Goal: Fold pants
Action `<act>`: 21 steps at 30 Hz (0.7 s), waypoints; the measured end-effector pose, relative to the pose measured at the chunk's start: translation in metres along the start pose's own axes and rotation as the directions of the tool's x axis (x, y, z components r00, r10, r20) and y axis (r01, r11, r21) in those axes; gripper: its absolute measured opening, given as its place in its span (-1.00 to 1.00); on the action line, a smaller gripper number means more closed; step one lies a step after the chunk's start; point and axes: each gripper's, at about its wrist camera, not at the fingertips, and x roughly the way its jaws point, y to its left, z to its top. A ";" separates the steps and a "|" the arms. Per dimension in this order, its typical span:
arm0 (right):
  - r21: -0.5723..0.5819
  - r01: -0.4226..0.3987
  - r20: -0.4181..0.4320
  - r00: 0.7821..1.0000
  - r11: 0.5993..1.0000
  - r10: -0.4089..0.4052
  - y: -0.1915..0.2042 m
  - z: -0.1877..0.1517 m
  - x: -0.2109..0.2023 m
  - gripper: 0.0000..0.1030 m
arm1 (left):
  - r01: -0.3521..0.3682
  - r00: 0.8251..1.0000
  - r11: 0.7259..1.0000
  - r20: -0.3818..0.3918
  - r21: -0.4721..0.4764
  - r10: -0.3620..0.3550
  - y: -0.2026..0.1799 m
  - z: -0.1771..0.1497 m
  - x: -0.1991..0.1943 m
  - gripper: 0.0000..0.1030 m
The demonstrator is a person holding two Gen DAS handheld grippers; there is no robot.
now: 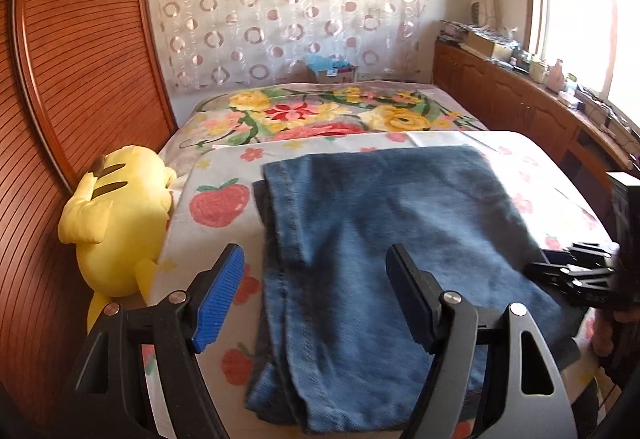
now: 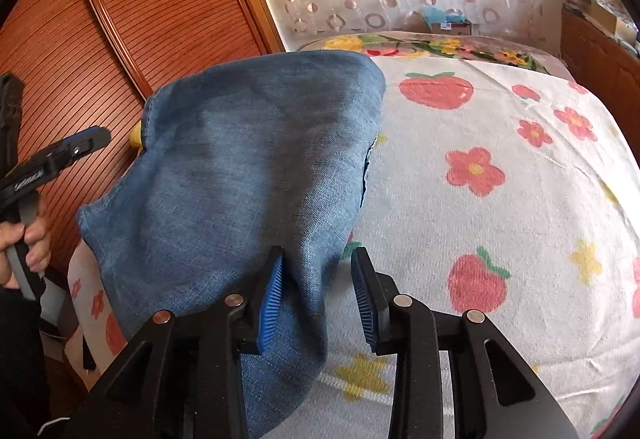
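Note:
Blue denim pants [image 1: 380, 247] lie folded on the flowered bedspread [image 1: 224, 207]. My left gripper [image 1: 316, 283] is open and empty, held just above the near left part of the pants. My right gripper [image 2: 320, 295] is open, its jaws wide apart around the right edge of the pants [image 2: 256, 175] without pinching it. The right gripper also shows at the right of the left wrist view [image 1: 576, 275], at the pants' right edge. The left gripper shows at the left of the right wrist view [image 2: 60, 155].
A yellow plush toy [image 1: 116, 227] lies at the bed's left edge by the wooden slatted wardrobe [image 1: 80, 59]. A wooden cabinet [image 1: 520, 99] with clutter runs along the right under the window. A beaded curtain [image 1: 288, 7] hangs behind the bed.

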 end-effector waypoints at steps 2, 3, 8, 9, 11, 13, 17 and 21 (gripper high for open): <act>-0.011 -0.009 -0.004 1.000 1.000 0.009 0.001 0.001 0.002 -0.29 | 0.030 1.000 0.999 0.000 0.013 -0.030 -0.010 -0.003 -0.003 0.45; -0.016 -0.012 -0.006 1.000 1.000 0.012 0.002 0.001 0.003 -0.29 | 0.043 0.999 0.999 -0.002 0.017 -0.043 -0.015 -0.006 -0.003 0.45; -0.038 -0.005 -0.004 1.000 0.999 0.005 0.006 0.000 0.005 -0.45 | 0.083 0.996 0.996 -0.020 0.025 -0.083 -0.030 -0.016 -0.001 0.45; -0.039 -0.013 -0.006 1.000 0.999 0.013 0.007 0.000 0.006 -0.54 | 0.090 0.996 0.996 -0.026 0.026 -0.089 -0.032 -0.018 0.000 0.45; -0.049 -0.028 -0.002 1.000 0.998 0.028 0.008 0.000 0.006 -0.79 | 0.098 0.995 0.995 -0.035 0.029 -0.097 -0.037 -0.022 0.002 0.45; -0.054 -0.032 0.011 0.999 0.998 0.032 0.008 0.001 0.004 -0.88 | 0.097 0.994 0.995 -0.045 0.026 -0.096 -0.038 -0.026 0.006 0.45; -0.030 -0.071 0.049 0.996 0.997 0.072 0.006 0.007 -0.007 -0.91 | 0.092 0.993 0.996 -0.070 0.009 -0.091 -0.034 -0.037 0.013 0.45; -0.048 -0.103 0.095 0.990 0.994 0.107 0.018 0.016 -0.022 -0.92 | 0.074 0.993 0.997 -0.091 -0.013 -0.075 -0.024 -0.047 0.016 0.45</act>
